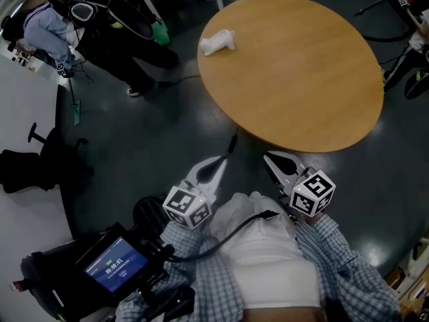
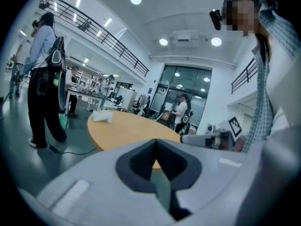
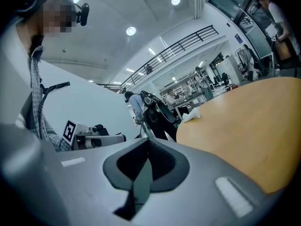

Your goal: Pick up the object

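A small white soft object [image 1: 218, 42] lies on the far left part of a round wooden table [image 1: 301, 79]. Both grippers are held close to my body, short of the table's near edge and well away from the object. My left gripper [image 1: 230, 146] is shut and holds nothing. My right gripper [image 1: 267, 155] is likewise shut and holds nothing. The left gripper view has the left gripper's [image 2: 156, 140] jaws meeting at their tips, with the object [image 2: 101, 117] far off on the table [image 2: 127, 131]. Past the closed right gripper [image 3: 148, 139], the object [image 3: 192, 114] is small and distant.
A person in black trousers with a backpack [image 1: 100, 32] stands on the dark floor left of the table. A black stool [image 1: 40, 159] is at the left. A device with a blue screen [image 1: 115, 265] hangs at my waist. A cable [image 1: 174, 80] runs across the floor.
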Motion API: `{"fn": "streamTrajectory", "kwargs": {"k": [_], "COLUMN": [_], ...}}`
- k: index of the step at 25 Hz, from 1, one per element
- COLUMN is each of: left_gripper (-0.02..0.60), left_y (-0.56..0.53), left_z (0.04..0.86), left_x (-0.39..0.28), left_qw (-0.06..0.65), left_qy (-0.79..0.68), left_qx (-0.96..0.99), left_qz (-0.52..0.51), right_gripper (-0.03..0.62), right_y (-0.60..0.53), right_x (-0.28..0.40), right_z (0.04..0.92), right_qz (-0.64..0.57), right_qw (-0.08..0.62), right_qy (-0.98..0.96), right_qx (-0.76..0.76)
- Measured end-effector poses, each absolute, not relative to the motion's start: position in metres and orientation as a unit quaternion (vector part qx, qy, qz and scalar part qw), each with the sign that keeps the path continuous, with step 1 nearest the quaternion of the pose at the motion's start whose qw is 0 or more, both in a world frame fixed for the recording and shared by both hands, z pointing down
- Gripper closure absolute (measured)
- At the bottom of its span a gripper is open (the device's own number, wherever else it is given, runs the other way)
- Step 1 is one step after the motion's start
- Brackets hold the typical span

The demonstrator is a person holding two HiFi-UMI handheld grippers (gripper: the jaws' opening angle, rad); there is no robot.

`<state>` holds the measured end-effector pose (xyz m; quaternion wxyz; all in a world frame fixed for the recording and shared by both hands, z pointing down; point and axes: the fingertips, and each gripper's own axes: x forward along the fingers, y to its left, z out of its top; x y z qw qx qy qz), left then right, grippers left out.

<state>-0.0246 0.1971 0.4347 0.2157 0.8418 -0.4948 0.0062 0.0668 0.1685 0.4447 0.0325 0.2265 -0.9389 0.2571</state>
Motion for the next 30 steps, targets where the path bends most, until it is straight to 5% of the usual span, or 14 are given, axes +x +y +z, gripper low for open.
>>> {"fn": "streamTrajectory", "kwargs": {"k": [18, 30], "left_gripper": [0.584, 0.584], "left_y": [0.169, 0.024], "left_z": [0.420, 0.450], "left_x": [-0.032, -0.096], "left_qw": [0.192, 0.208], "left_qy": [-0.496, -0.434], "left_qx": [0.847, 0.874], "left_qz": [-0.003, 0.072], "right_gripper": [0.591, 0.591], "right_y": [0.144, 0.001], "right_x": [0.088, 0.013], "right_z": [0.433, 0.444], "right_qz": [0.244, 0.276], "right_qw": [0.038, 0.037], "right_qy": [-0.932, -0.910], "right_qx": [0.264, 0.307]}}
